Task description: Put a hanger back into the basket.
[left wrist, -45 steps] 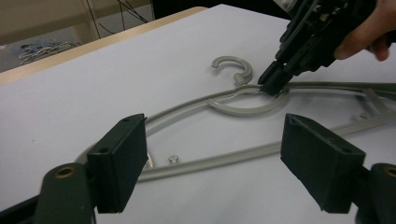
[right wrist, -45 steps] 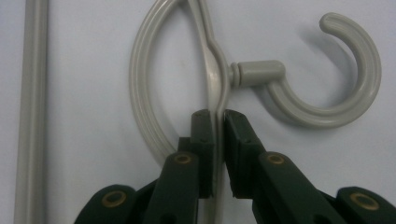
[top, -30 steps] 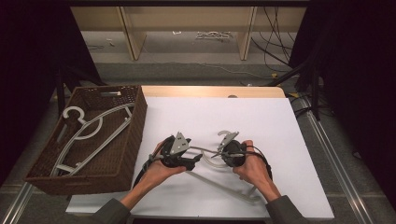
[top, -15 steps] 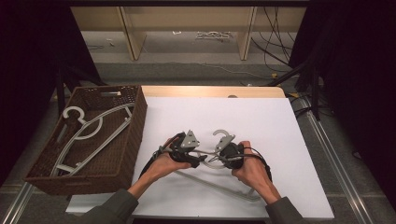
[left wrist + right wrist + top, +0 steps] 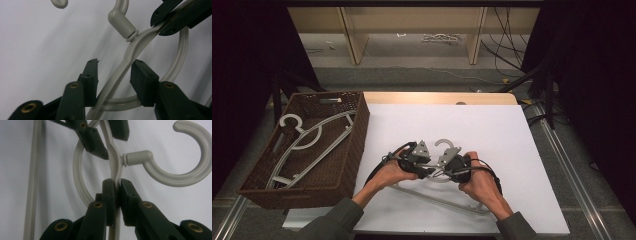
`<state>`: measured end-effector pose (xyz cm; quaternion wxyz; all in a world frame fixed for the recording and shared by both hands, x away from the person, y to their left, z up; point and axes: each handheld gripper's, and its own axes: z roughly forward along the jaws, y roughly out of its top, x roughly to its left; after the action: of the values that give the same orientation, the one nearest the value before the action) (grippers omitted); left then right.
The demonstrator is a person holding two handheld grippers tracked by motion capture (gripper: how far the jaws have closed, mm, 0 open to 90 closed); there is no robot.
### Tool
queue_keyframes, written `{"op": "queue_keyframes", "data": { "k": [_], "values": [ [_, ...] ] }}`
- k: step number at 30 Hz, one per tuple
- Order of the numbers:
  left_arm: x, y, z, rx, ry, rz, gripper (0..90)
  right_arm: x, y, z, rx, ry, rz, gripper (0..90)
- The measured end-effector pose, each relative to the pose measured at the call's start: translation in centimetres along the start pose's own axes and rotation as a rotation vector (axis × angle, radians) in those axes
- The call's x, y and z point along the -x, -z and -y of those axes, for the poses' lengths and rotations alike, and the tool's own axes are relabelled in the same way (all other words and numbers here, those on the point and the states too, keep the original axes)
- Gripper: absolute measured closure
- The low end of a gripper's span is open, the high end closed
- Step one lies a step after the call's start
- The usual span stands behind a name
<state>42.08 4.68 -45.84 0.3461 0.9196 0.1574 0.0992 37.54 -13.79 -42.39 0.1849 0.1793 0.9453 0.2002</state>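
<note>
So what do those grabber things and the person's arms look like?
Each gripper, left and right, is black with a grey three-cornered plate on top and a black cable looping away. Up close, the jaws are dark flat bars with round brass-coloured rivets and blocky pads. The person wears dark grey-green long sleeves.

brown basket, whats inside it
The brown basket holds grey hangers, lying flat, one hook near its far left corner. How many are stacked, and the bottom beneath them, cannot be told.

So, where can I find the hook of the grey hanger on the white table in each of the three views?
High view: the hook curls just beyond the two hands, centre of the picture.
Left gripper view: its neck stands at top centre, and its tip at the top left.
Right gripper view: it curves at the upper right.
Shared landmark: the collar where the hook joins the hanger.
</note>
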Motion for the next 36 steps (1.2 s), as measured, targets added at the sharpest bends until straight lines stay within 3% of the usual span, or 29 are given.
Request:
{"op": "queue_keyframes", "data": {
  "k": [2, 5, 6, 8, 9, 10, 11, 14, 15, 16, 17, 19, 20, 21, 22, 23, 26, 28, 30, 31, 34, 35, 36],
  "values": [
    [0.0, 0.1, 0.0, -0.004, -0.008, 0.004, 64.1, -0.1, 0.0, 0.0, 0.004, 0.014, 0.004, 82.9],
    [0.2, 0.5, 0.0, -0.008, -0.064, 0.015, 67.9, -0.2, 0.1, -0.1, 0.017, 0.045, 0.009, 82.9],
    [0.5, 0.4, 0.0, 0.023, -0.048, 0.014, 69.5, -0.3, 0.1, -0.1, 0.019, 0.054, 0.009, 82.9],
    [0.8, 1.0, -0.2, -0.011, -0.118, -0.005, 72.9, -0.4, 0.2, -0.1, 0.023, 0.074, 0.009, 82.4],
    [0.9, 1.2, -0.2, -0.029, -0.14, -0.001, 75.0, -0.3, 0.3, -0.1, 0.03, 0.087, 0.013, 81.8],
    [1.3, 1.3, -0.3, -0.014, -0.14, 0.0, 76.4, -0.3, 0.3, 0.0, 0.035, 0.088, 0.009, 81.2],
    [1.2, 1.6, -0.5, -0.031, -0.174, 0.018, 78.9, -0.1, 0.4, 0.0, 0.047, 0.075, 0.012, 79.7],
    [1.6, 2.4, -0.7, 0.013, -0.121, 0.05, 81.8, 0.3, 0.8, 0.1, 0.095, 0.041, 0.025, 73.0],
    [1.5, 2.7, -0.7, -0.001, -0.13, 0.052, 81.8, 0.4, 1.2, 0.2, 0.122, 0.019, 0.036, 67.4],
    [1.7, 2.8, -0.6, 0.037, -0.088, 0.031, 81.9, 0.5, 1.5, 0.2, 0.133, 0.006, 0.048, 63.9],
    [1.4, 3.1, -0.6, 0.012, -0.126, 0.035, 81.9, 0.6, 1.8, 0.2, 0.161, -0.018, 0.067, 60.2],
    [1.4, 3.3, -0.4, 0.041, -0.062, 0.039, 81.9, 0.8, 2.3, 0.3, 0.203, -0.048, 0.073, 55.7],
    [1.4, 3.3, -0.4, 0.041, -0.062, 0.039, 81.9, 0.8, 2.3, 0.3, 0.203, -0.048, 0.073, 55.7],
    [1.1, 3.8, -0.2, 0.02, -0.067, 0.026, 81.9, 1.0, 2.8, 0.5, 0.25, -0.087, 0.074, 50.2],
    [1.1, 3.8, -0.2, 0.02, -0.067, 0.026, 81.9, 1.1, 2.9, 0.6, 0.263, -0.097, 0.088, 48.4],
    [0.9, 4.1, -0.1, 0.027, -0.048, 0.017, 81.9, 1.2, 3.1, 0.6, 0.278, -0.111, 0.098, 45.9],
    [0.5, 4.7, 0.1, 0.037, -0.022, -0.001, 81.8, 1.5, 3.4, 0.7, 0.336, -0.166, 0.121, 40.9],
    [0.6, 4.9, 0.2, 0.073, 0.021, -0.018, 81.8, 1.7, 3.7, 0.9, 0.368, -0.208, 0.141, 38.1],
    [0.5, 5.2, 0.2, 0.074, 0.024, -0.026, 81.7, 1.7, 3.9, 1.0, 0.384, -0.227, 0.144, 36.5],
    [0.4, 5.6, 0.3, 0.079, 0.035, -0.035, 81.7, 1.8, 4.1, 1.2, 0.424, -0.281, 0.134, 35.6],
    [0.2, 6.0, 0.4, 0.084, 0.048, -0.043, 81.7, 1.9, 4.4, 1.5, 0.448, -0.309, 0.136, 34.1],
    [0.2, 6.3, 0.5, 0.093, 0.079, -0.059, 81.7, 1.8, 4.5, 1.7, 0.456, -0.329, 0.145, 31.7],
    [0.2, 6.4, 0.5, 0.1, 0.083, -0.057, 81.6, 1.8, 4.5, 1.8, 0.466, -0.332, 0.151, 31.7]
  ]
}}
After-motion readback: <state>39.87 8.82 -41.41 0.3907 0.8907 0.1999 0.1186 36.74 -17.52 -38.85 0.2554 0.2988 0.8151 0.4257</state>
